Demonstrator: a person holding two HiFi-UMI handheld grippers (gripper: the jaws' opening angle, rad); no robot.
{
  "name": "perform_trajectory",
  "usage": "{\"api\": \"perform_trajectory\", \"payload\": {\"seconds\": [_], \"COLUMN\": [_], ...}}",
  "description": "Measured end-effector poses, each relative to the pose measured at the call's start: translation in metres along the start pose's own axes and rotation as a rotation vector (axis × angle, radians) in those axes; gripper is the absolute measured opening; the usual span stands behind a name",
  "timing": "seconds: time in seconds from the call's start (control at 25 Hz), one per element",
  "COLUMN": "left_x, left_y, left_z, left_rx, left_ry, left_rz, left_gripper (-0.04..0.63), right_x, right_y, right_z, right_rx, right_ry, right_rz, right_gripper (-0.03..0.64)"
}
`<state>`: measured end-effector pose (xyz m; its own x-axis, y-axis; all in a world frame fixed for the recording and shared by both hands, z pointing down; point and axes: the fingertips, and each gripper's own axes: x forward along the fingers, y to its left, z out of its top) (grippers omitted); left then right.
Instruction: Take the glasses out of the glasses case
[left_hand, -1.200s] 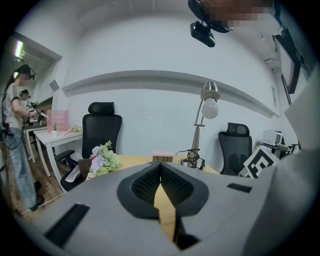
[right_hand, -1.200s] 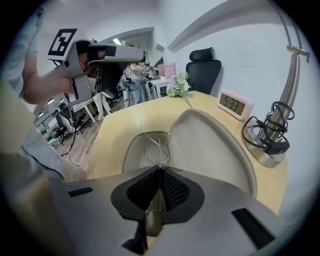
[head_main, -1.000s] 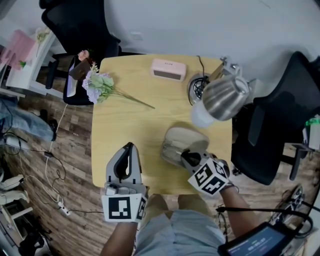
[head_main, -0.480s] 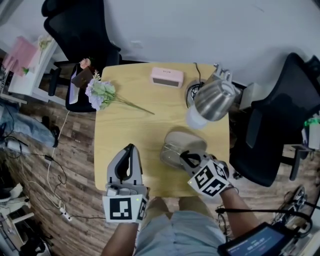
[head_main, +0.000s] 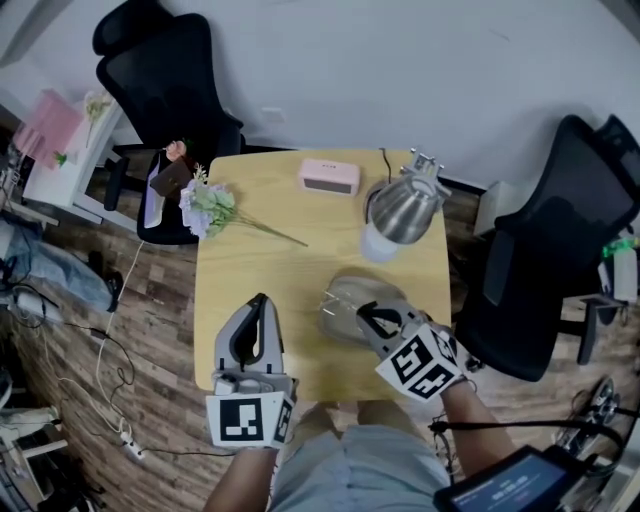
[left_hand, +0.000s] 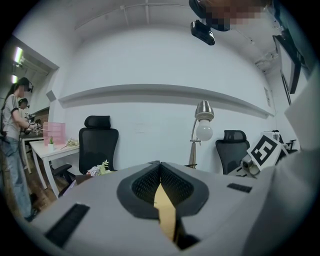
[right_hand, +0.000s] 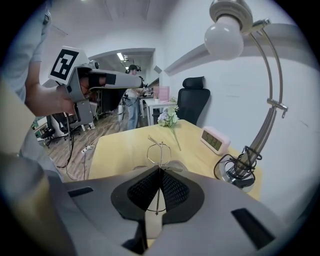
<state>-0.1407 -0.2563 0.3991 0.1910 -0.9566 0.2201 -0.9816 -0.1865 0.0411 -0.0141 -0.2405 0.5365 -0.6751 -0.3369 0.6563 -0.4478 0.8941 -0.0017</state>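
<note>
A light wood table is seen from above, set on a wood-plank floor against a white wall. A black office chair is placed at the far left corner and a second chair at the right side. On the tabletop a pink clock is laid near the far edge. A flower bunch is set at far left w/ its stem pointing inward. A metal desk lamp stands at far right, its cable coiled round the base. Cables are strewn on the floor at left, and a white side table w/ pink items is seen beyond. A person is seen standing in the bkgd of the left gripper view.

The clock's display is too small to be read. B/w square markers are carried on each gripper's cube.

The left gripper is held over the near left part of the table, jaws brought together, nothing between them. The right gripper is closed on the glasses: the thin wire frame is pinched between the pads, w/ one lens rim sticking out past the tips. The glasses are held just over the open glasses case, which lies on the table right of centre, near the lamp. Whether the frame touches the case cannot be told.
</note>
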Motion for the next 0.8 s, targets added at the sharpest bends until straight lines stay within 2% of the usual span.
{"api": "perform_trajectory", "payload": {"seconds": [0.36, 0.8], "left_x": [-0.012, -0.048], "left_y": [-0.004, 0.017], "left_z": [0.033, 0.079], "left_rx": [0.031, 0.053], "left_ry": [-0.080, -0.183], "left_rz": [-0.001, 0.059], "left_gripper": [0.006, 0.006], "right_x": [-0.031, -0.076], "right_y": [-0.008, 0.011], "right_z": [0.051, 0.142], "right_rx": [-0.036, -0.108], "right_ry": [-0.118, -0.345], "right_rz": [-0.078, -0.147], "right_gripper": [0.021, 0.021]}}
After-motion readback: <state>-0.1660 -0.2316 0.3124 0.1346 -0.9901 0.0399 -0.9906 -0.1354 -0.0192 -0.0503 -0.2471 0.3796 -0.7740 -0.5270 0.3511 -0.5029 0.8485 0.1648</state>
